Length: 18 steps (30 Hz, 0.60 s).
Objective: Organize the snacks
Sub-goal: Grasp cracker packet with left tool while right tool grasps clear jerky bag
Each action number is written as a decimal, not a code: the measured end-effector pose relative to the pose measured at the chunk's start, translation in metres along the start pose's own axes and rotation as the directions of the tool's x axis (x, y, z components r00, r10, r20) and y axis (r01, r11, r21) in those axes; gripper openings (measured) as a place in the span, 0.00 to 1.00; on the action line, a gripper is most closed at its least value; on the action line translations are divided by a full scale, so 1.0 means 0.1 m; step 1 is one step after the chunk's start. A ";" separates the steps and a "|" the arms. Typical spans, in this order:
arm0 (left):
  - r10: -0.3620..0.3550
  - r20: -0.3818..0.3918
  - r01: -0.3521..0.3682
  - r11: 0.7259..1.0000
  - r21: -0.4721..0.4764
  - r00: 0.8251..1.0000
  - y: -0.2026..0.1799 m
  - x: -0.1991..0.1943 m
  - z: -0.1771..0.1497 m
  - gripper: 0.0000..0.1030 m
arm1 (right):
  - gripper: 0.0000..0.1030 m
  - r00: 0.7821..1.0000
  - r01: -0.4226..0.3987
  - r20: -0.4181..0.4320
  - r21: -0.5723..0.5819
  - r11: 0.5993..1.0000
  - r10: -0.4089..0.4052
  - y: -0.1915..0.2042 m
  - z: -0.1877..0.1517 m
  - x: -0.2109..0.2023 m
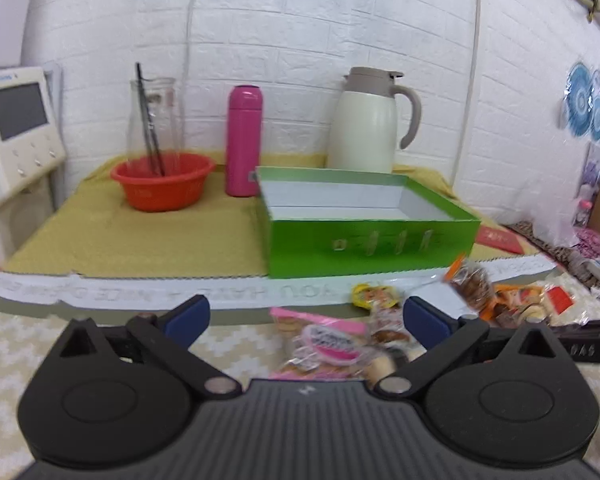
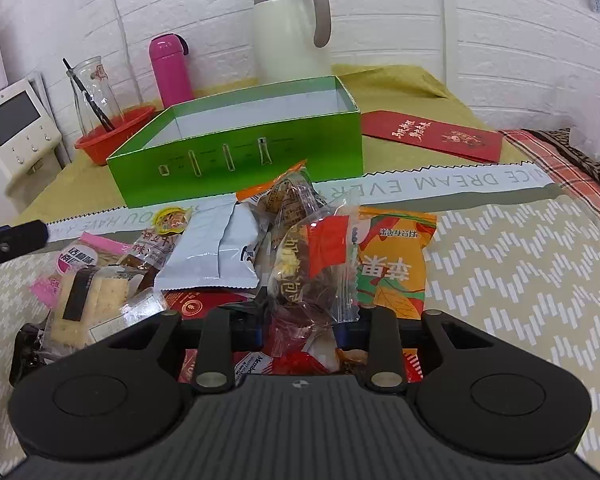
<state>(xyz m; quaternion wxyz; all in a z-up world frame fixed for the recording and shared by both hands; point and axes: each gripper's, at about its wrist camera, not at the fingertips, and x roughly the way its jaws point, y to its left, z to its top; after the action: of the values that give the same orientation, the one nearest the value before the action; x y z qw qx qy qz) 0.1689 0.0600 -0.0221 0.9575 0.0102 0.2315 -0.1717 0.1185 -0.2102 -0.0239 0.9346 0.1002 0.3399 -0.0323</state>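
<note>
You're gripping clear snack packet [image 2: 300,256] in right gripper [image 2: 300,330], lifting it above snack pile [image 2: 204,252], green box [image 2: 240,152] just behind. Left gripper [image 1: 306,316] hovering wide, empty.

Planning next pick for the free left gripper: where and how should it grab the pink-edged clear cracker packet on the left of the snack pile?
Grip the pink-edged clear cracker packet by its pink crimped end seal, the flat tab at the pile's left edge, probably coming from the left, where the open left gripper sits. The body holds brittle crackers, and its right side is overlapped by the grey foil pouch.
</note>
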 end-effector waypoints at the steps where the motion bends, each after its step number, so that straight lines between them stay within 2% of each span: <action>1: 0.023 -0.038 -0.022 0.999 0.028 0.999 0.00 0.00 -0.01 1.00 | 0.52 1.000 -0.005 0.001 0.006 1.000 0.005 -0.01 0.00 0.00; 3: 0.006 -0.123 -0.004 1.000 0.017 0.992 0.00 0.01 -0.05 0.99 | 0.52 1.000 -0.009 0.007 0.017 1.000 0.009 -0.02 -0.01 -0.01; 4: -0.025 -0.120 0.026 1.000 0.002 0.992 -0.02 -0.03 -0.07 0.99 | 0.52 1.000 -0.009 0.009 0.018 1.000 0.008 -0.02 -0.01 -0.01; 5: -0.058 -0.076 0.059 0.998 0.016 0.995 -0.10 -0.10 -0.10 0.99 | 0.52 1.000 -0.008 0.010 0.020 1.000 0.008 -0.02 -0.02 0.00; 7: -0.070 0.007 0.069 0.991 0.114 0.998 -0.33 -0.20 -0.15 0.99 | 0.52 1.000 -0.009 0.012 0.023 1.000 0.008 -0.02 -0.02 0.00; 8: -0.077 0.003 0.075 0.981 0.177 0.997 -0.45 -0.18 -0.16 0.99 | 0.52 1.000 -0.009 0.012 0.023 1.000 0.009 -0.02 -0.02 0.00; 9: -0.089 -0.032 0.094 0.973 0.211 0.995 -0.54 -0.12 -0.18 0.99 | 0.52 1.000 -0.010 0.011 0.024 1.000 0.010 -0.03 -0.02 -0.01; 11: -0.099 -0.129 0.126 0.967 0.222 0.987 -0.67 0.07 -0.24 0.99 | 0.52 1.000 -0.010 0.010 0.020 1.000 0.009 -0.02 -0.02 -0.01; 14: -0.105 -0.175 0.136 0.975 0.176 0.979 -0.74 0.25 -0.38 0.99 | 0.52 1.000 -0.007 0.011 0.011 1.000 0.007 -0.01 -0.02 -0.01; 15: -0.107 -0.165 0.133 0.980 0.151 0.980 -0.74 0.29 -0.44 0.99 | 0.52 1.000 -0.008 0.011 0.009 1.000 0.008 -0.01 -0.02 -0.01; 16: -0.119 -0.135 0.136 0.984 0.117 0.984 -0.71 0.28 -0.47 0.93 | 0.52 1.000 -0.007 0.012 0.005 1.000 0.007 -0.01 -0.02 -0.01; 17: -0.122 -0.122 0.134 0.986 0.098 0.985 -0.70 0.28 -0.48 0.74 | 0.52 1.000 -0.006 0.012 0.001 1.000 0.006 -0.01 -0.02 -0.01; 18: -0.129 -0.111 0.140 0.986 0.095 0.985 -0.70 0.26 -0.48 0.69 | 0.52 1.000 -0.006 0.012 -0.001 1.000 0.006 -0.01 -0.02 -0.01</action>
<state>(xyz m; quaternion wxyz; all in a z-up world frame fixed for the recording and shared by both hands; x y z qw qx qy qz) 0.1463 -0.0096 -0.0726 0.9286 0.0525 0.2723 -0.2468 0.1164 -0.2104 -0.0247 0.9367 0.1006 0.3340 -0.0301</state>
